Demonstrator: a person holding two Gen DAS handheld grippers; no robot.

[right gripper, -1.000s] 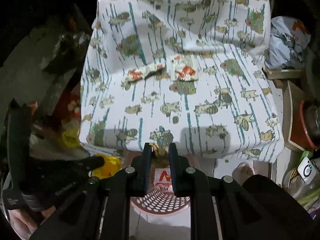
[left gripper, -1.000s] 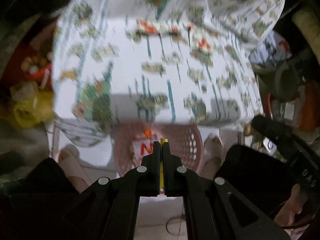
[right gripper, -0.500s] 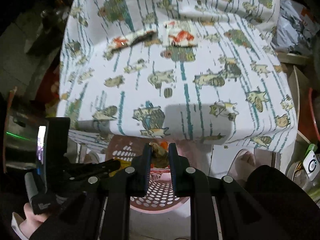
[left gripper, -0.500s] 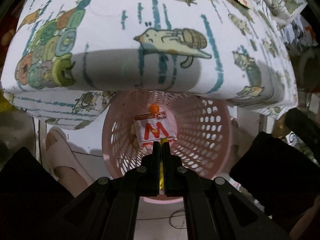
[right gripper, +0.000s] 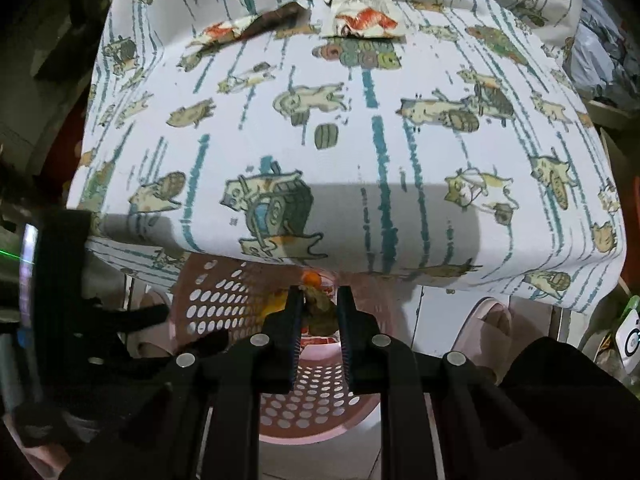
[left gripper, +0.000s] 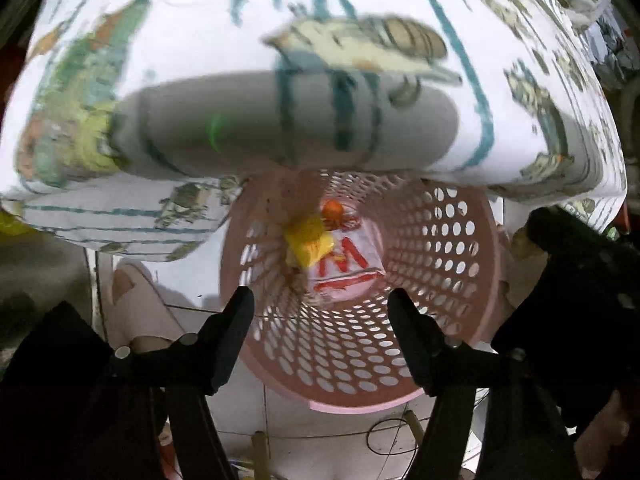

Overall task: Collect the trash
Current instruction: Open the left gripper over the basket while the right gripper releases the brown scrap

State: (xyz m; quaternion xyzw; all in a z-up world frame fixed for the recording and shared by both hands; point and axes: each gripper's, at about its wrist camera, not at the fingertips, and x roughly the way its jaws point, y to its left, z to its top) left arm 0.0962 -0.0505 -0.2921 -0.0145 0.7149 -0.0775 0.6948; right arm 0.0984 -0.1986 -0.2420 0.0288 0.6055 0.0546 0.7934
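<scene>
1. While its jaws are opening, the left gripper points down over the pink perforated basket, with nothing between its fingers.
2. Inside that basket, at about 11 o'clock from the gripper's gap, a blurred yellow wrapper sits against a white packet with a red M; whether the wrapper is falling or lying there cannot be told. A small orange piece shows just beyond, at 12 o'clock.
3. The right gripper is clenched on a crumpled brownish scrap, held over the basket's rim.
4. A cat-print cloth covers the surface overhanging the basket at 12 o'clock in both views.
5. On the cloth, far at 12 o'clock in the right view, lie two torn wrappers: a white-and-red one and, at its 9 o'clock, a longer one with a dark inside.
6. The person's feet in pale slippers stand beside the basket.
</scene>
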